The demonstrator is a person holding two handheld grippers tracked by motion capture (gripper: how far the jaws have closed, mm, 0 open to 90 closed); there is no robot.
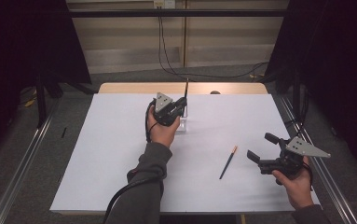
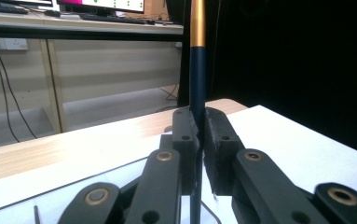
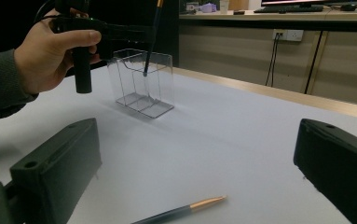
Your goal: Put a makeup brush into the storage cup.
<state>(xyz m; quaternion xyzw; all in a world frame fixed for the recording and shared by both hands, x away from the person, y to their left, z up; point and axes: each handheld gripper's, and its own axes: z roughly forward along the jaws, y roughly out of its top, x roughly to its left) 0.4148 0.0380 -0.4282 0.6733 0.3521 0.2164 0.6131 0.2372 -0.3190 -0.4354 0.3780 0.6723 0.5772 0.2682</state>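
Nearest the high camera, two forearms come up from the bottom edge, one gripper in each hand; the left gripper (image 1: 183, 103) is clenched on an upright dark pen (image 2: 197, 70) with a gold band, its tip lowered into a clear plastic holder (image 3: 143, 84) that stands on the white table sheet (image 1: 120, 154) toward the far side; the right gripper (image 1: 261, 147) hovers near the right edge with its jaws released wide and nothing between them; a second pen (image 1: 228, 162) of the same kind lies flat on the sheet, between the two hands and just left of the right gripper, well apart from the holder; that makes two pens, one holder, two grippers; nothing lies between the lying pen and the open jaws; beyond the sheet a strip of wooden tabletop (image 1: 129, 87) shows, and black cables (image 1: 167, 60) hang down the back wall.
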